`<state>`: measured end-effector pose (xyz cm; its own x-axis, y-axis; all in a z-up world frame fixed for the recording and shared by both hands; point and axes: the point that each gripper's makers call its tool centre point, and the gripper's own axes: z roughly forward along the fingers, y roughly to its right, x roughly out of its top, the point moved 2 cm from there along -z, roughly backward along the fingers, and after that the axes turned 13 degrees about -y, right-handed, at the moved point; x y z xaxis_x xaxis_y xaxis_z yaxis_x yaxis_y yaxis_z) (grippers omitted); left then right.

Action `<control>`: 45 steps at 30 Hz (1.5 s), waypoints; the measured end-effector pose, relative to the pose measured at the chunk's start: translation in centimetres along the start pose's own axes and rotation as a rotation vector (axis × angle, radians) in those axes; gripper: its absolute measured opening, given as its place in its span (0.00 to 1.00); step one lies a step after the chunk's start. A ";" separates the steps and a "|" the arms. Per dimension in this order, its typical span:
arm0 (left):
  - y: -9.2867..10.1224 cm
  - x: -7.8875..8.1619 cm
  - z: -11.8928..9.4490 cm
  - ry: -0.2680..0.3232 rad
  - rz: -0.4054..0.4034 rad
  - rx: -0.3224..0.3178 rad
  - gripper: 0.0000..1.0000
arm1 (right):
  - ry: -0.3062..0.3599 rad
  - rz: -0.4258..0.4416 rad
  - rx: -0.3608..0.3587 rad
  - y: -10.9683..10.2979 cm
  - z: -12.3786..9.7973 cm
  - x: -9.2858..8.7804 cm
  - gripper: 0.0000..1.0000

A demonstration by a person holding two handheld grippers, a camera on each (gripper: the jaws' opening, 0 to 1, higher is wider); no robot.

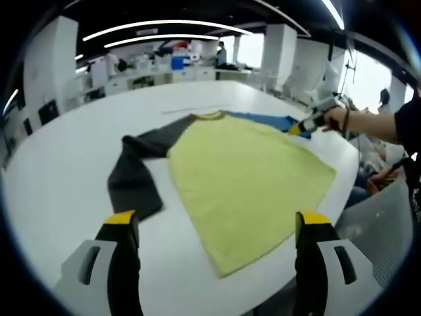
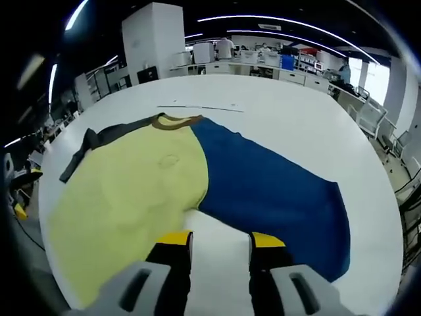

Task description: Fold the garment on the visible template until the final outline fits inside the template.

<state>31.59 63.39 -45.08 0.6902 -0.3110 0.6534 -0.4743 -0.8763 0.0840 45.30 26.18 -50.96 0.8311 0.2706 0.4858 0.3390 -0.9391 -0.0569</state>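
Observation:
A shirt lies flat on the white table (image 1: 59, 171), with a yellow body (image 1: 243, 178), a dark grey sleeve (image 1: 135, 174) and a blue sleeve (image 1: 273, 120). My left gripper (image 1: 217, 224) hangs over the near table edge by the hem, jaws wide open and holding nothing. My right gripper (image 1: 309, 123), held in a hand, sits at the blue sleeve's far end. In the right gripper view the right gripper (image 2: 220, 240) is open over bare table, just short of where the yellow body (image 2: 131, 191) meets the blue sleeve (image 2: 276, 191). The brown collar (image 2: 176, 120) points away.
A thin straight line (image 2: 200, 107) marks the table beyond the collar. The round table edge (image 1: 316, 227) runs close to the hem. A mesh chair (image 1: 385, 220) and the person's arm (image 1: 378, 125) are at the right. Office desks (image 1: 164, 69) stand far behind.

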 end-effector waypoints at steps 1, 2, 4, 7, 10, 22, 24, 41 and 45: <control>0.0 0.0 0.0 0.000 -0.001 0.000 0.95 | -0.001 -0.004 0.006 -0.2 0.1 0.0 0.31; 0.0 0.0 0.0 0.000 -0.001 0.000 0.95 | -0.002 -0.006 0.009 -0.4 0.2 0.0 0.31; 0.0 0.0 0.1 -0.002 0.000 -0.001 0.95 | -0.006 -0.011 0.016 -0.8 0.4 0.0 0.31; 0.1 -0.1 0.1 -0.002 -0.001 -0.003 0.95 | 0.000 -0.014 0.025 -1.1 0.4 0.1 0.30; 0.1 -0.1 0.1 -0.007 0.001 -0.002 0.94 | 0.011 -0.013 0.033 -1.4 0.2 0.3 0.30; 0.2 -0.3 0.4 -0.018 -0.004 -0.007 0.93 | 0.003 -0.042 0.061 -2.7 0.3 0.0 0.23; 0.2 -0.3 0.4 -0.017 -0.004 -0.006 0.92 | 0.000 -0.048 0.057 -2.8 0.3 -0.1 0.22; -0.2 -0.6 0.1 -0.020 -0.019 0.004 0.90 | -0.059 -0.110 0.046 -3.0 0.8 -1.7 0.01; -0.2 -0.7 0.1 -0.022 -0.021 0.003 0.89 | -0.056 -0.120 0.058 -3.1 0.9 -1.6 0.00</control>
<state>31.29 63.72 -45.64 0.7120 -0.3001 0.6348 -0.4575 -0.8841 0.0952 43.35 28.92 -52.36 0.8059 0.3932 0.4426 0.4611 -0.8858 -0.0527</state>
